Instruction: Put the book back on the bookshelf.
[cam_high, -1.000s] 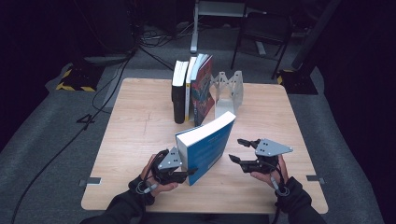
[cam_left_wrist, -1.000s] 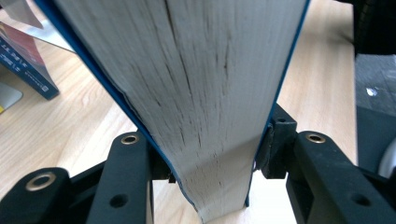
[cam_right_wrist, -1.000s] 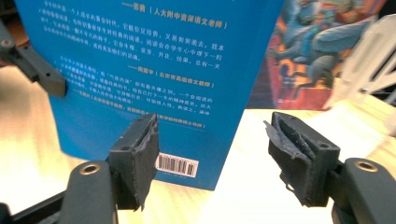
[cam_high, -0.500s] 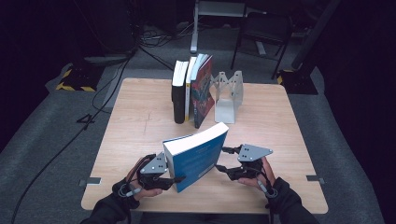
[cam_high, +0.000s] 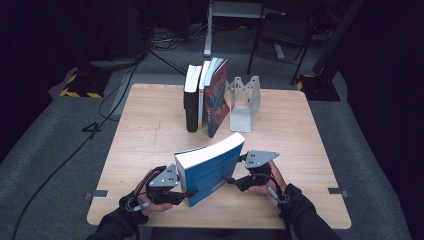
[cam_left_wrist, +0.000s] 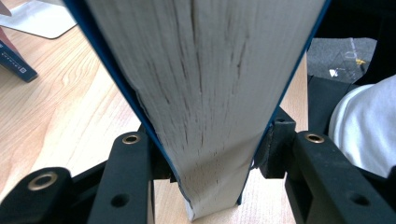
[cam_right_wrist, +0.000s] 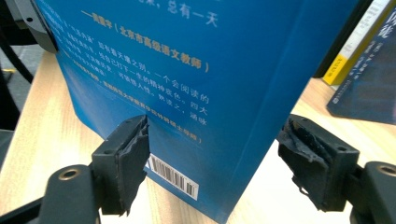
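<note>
A thick blue book (cam_high: 212, 167) stands tilted on the table's near half, page block up and toward me. My left gripper (cam_high: 187, 192) is shut on its lower near end; in the left gripper view (cam_left_wrist: 210, 158) both jaws press the blue covers on either side of the pages (cam_left_wrist: 205, 93). My right gripper (cam_high: 231, 180) sits just right of the book, facing its back cover (cam_right_wrist: 187, 70). Its jaws have just been opening. The book's lower corner, with a barcode, lies between the torn pads (cam_right_wrist: 133, 156), which do not press on it.
Three books (cam_high: 205, 97) stand upright in a row at the table's far middle, the rightmost leaning. A grey metal bookend (cam_high: 245, 100) stands right of them. Bare wooden table (cam_high: 135, 145) lies left and right. The near edge is close under my hands.
The book and left gripper have shifted a little left and toward me. The right gripper has moved left, closer to the book, and its jaws stand wider.
</note>
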